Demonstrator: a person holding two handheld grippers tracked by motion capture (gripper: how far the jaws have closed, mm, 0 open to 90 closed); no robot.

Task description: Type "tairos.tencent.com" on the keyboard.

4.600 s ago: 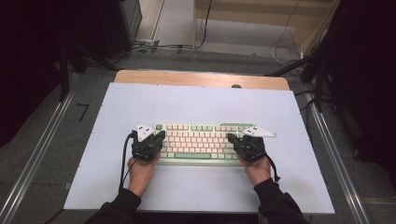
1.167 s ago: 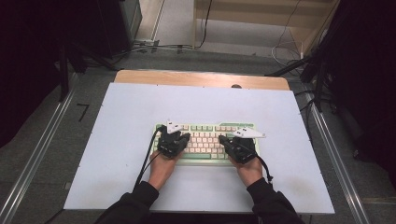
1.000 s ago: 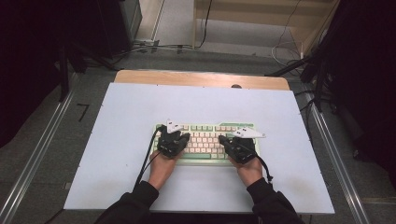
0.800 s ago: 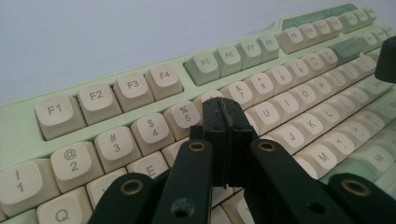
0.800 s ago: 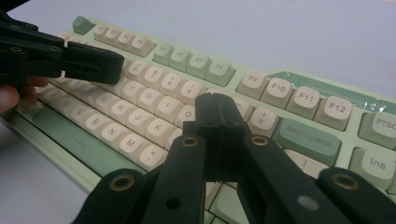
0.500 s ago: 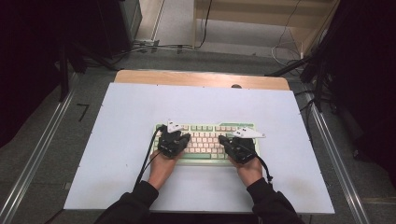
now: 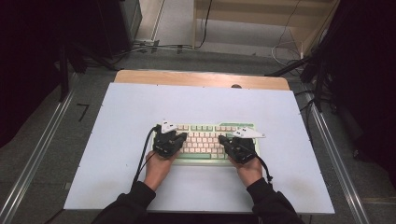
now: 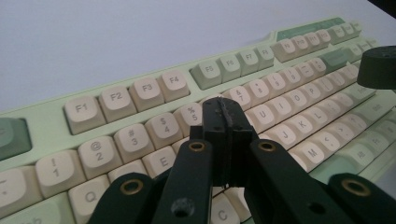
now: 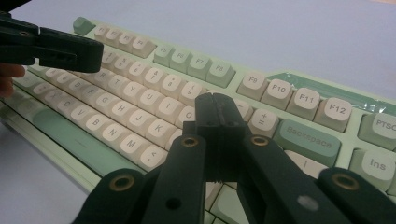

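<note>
A pale green keyboard (image 7: 205,138) with cream keys lies in the middle of the white table top. My left gripper (image 7: 179,136) hovers over its left half, jaws pressed together with nothing between them; in the left gripper view its tip (image 8: 225,112) sits above the keyboard (image 8: 140,116) near the number row. My right gripper (image 7: 224,139) is over the right half, also shut and empty; in the right gripper view its tip (image 9: 215,108) is just above the keyboard (image 9: 299,107) near the O and P keys. Whether either tip touches a key I cannot tell.
The white table top (image 7: 140,107) extends on all sides of the keyboard. A wooden strip (image 7: 201,78) runs along its far edge. Cables lie on the floor (image 7: 154,46) beyond. Metal rails (image 7: 42,149) flank the table.
Since the oldest frame both hands have moved inward from the keyboard's ends to positions over its keys. Over the last second nothing visibly moved.
</note>
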